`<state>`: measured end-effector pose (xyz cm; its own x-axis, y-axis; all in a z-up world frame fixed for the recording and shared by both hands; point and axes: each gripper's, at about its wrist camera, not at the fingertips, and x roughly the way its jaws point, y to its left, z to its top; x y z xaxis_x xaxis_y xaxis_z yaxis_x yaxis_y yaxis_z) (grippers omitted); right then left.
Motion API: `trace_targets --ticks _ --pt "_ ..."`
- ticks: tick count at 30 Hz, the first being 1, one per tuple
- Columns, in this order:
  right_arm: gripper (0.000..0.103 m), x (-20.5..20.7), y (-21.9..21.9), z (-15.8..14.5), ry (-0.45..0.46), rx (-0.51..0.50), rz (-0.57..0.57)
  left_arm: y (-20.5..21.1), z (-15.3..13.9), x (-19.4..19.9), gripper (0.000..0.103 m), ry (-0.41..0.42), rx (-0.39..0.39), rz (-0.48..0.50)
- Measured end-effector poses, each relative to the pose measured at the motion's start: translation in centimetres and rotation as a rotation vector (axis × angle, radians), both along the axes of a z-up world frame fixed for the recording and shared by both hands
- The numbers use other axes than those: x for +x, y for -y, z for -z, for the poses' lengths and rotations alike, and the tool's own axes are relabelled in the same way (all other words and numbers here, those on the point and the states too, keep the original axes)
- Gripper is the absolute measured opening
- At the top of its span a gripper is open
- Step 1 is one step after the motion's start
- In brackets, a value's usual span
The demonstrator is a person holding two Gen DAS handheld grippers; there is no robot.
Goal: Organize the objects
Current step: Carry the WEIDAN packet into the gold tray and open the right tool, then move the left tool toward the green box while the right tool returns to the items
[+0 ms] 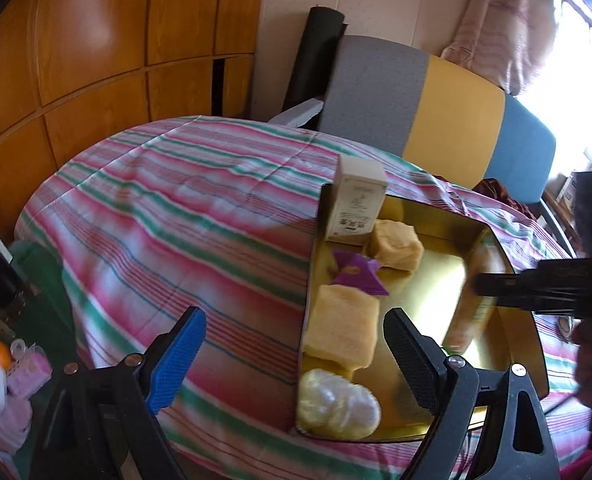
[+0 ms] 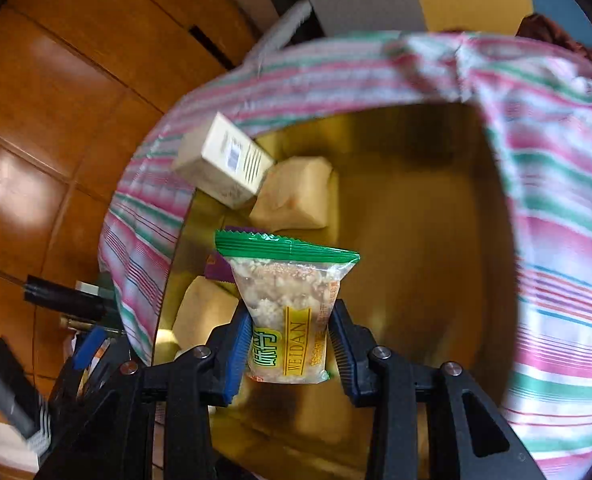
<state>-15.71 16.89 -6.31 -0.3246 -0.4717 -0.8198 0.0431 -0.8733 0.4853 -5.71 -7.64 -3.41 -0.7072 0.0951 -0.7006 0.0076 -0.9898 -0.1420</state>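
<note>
Wood-panelled wall behind, striped cloth (image 1: 183, 216) over the counter, gold tray (image 1: 424, 292) sitting on it toward 3 o'clock in the left wrist view.

Left gripper (image 1: 291, 356) at 6 o'clock, jaws wide apart, nothing between them, straddling the tray's left wall. Inside the tray, along its left side from 12 to 6 o'clock: upright cream box (image 1: 358, 204), a yellowish wrapped cake (image 1: 396, 244), purple wrapper (image 1: 358, 272), a bigger wrapped cake (image 1: 344, 328), a clear pack of round biscuits (image 1: 336, 404). Tray's right half looks bare.

Right gripper (image 2: 289, 340) is clamped on a green-topped snack packet (image 2: 287, 304), pads pinching its lower half, the crimped top sticking forward. In the right wrist view the packet hangs over the tray floor (image 2: 416, 240), not touching; view is motion-blurred. Cream box (image 2: 223, 164) sits at 10 o'clock of it, a cake (image 2: 296, 196) at 12.

Step in hand, likely: dropping the packet into the tray. To do it well: aim for the bare floor toward 3 o'clock, clear of the cakes; lower until the packet nearly rests before letting go so it lies flat rather than bouncing off the wall. Keep the left gripper out of the path, or steady the tray rim if it slides.
</note>
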Motion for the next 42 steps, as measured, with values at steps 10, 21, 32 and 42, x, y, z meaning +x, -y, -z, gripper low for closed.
trace_targets --ticks 10,21,32,42 --pt "0.041 -2.2 3.0 3.0 0.07 -0.007 0.04 0.9 0.9 0.1 0.091 0.02 0.021 -0.009" --pt "0.044 1.5 2.9 -0.3 -0.092 0.145 -0.033 -0.1 0.3 0.5 0.091 0.005 -0.012 0.005" --pt "0.045 6.1 1.9 -2.9 -0.27 0.33 -0.054 -2.7 -0.8 1.4 0.091 -0.021 -0.055 0.069" --pt "0.045 8.4 -1.0 -3.4 -0.32 0.421 -0.002 -5.5 -1.5 2.1 0.091 -0.029 -0.085 0.141"
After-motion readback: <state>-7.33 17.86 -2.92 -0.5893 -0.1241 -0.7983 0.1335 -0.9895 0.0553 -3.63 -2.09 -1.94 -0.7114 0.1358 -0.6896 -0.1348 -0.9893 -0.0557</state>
